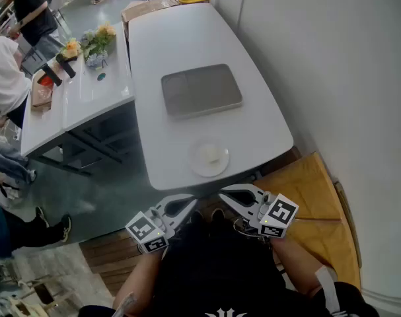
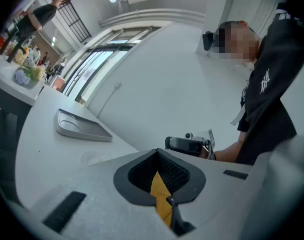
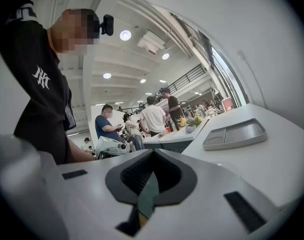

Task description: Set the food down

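Note:
A white plate [image 1: 209, 158] with a pale round piece of food [image 1: 211, 154] on it sits near the front edge of the white table [image 1: 253, 131]. Beyond it lies a grey compartment tray [image 1: 201, 90], which also shows as the tray [image 2: 81, 126] in the left gripper view and the tray [image 3: 235, 134] in the right gripper view. My left gripper [image 1: 189, 201] and right gripper [image 1: 224, 193] hang close to my body, below and in front of the table edge, tips pointing toward each other. Both are shut with nothing between the jaws, as the left gripper [image 2: 157, 156] and right gripper [image 3: 153, 155] show in their own views.
A second white table [image 1: 74, 104] at the left carries flowers [image 1: 98, 43] and small items, with people standing around it. A white wall [image 1: 332, 58] runs along the right. Flat brown cardboard [image 1: 312, 203] lies on the floor at the right of my legs.

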Available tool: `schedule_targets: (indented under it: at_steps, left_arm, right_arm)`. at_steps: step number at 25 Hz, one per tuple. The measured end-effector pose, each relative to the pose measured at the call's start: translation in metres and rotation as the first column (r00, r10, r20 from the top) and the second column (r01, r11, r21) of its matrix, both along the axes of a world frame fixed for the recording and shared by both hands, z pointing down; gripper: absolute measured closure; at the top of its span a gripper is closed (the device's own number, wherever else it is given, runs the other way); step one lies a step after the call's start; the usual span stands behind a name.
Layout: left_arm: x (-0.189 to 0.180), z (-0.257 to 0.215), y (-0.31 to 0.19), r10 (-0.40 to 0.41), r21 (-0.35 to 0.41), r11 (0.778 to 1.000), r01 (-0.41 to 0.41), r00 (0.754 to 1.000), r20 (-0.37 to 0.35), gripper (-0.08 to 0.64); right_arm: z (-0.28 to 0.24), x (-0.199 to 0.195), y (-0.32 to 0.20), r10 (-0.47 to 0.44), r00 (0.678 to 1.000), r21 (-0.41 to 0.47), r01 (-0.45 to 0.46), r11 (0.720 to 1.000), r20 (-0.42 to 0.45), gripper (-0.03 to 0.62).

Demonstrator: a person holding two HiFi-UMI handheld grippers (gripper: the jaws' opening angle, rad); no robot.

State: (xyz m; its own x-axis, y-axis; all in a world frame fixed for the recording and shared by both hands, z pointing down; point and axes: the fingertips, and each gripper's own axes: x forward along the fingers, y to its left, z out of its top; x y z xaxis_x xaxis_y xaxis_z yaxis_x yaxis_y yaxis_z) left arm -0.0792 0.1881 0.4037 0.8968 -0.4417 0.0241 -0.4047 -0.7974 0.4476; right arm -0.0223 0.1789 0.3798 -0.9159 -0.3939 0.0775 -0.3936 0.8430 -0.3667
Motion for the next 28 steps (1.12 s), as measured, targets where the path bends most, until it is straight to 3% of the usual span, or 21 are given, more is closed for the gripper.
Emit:
schedule_targets:
  at_steps: [11,15,18,20,22,24,28]
  left_arm:
    - [-0.015,0.01,-0.008,0.017,-0.042,0.999,-0.016,1.0,0.009,0.554]
    - [-0.023,0.027,-0.021,0.001,-0.125,0.992,0.004,0.999,0.033,0.552]
    - [-0.027,0.042,-0.033,-0.016,-0.19,0.981,0.027,0.998,0.057,0.533]
    - [-0.029,0.054,-0.044,-0.033,-0.257,0.965,0.05,0.997,0.07,0.401]
    - [-0.03,0.064,-0.055,-0.056,-0.321,0.943,0.083,0.994,0.092,0.356]
    - [-0.031,0.076,-0.067,-0.072,-0.389,0.914,0.114,0.99,0.121,0.342]
    - [-0.026,0.102,-0.092,-0.086,-0.533,0.832,0.155,0.985,0.152,0.331]
  right_arm:
    - [-0.001,-0.017,-0.005,0.045,0.998,0.01,-0.045,0.999,-0.035,0.588]
    - [0.008,-0.013,-0.014,0.074,0.997,-0.093,-0.076,0.993,-0.029,0.588]
    - [0.02,0.002,-0.029,0.113,0.993,-0.199,-0.119,0.973,-0.042,0.585]
    - [0.032,0.015,-0.044,0.135,0.989,-0.279,-0.144,0.949,-0.053,0.559]
    - [0.043,0.029,-0.06,0.147,0.988,-0.379,-0.154,0.913,-0.046,0.408]
    - [0.059,0.042,-0.08,0.158,0.986,-0.465,-0.164,0.87,-0.051,0.402]
    - [0.106,0.059,-0.12,0.099,0.986,-0.594,-0.159,0.788,-0.133,0.402]
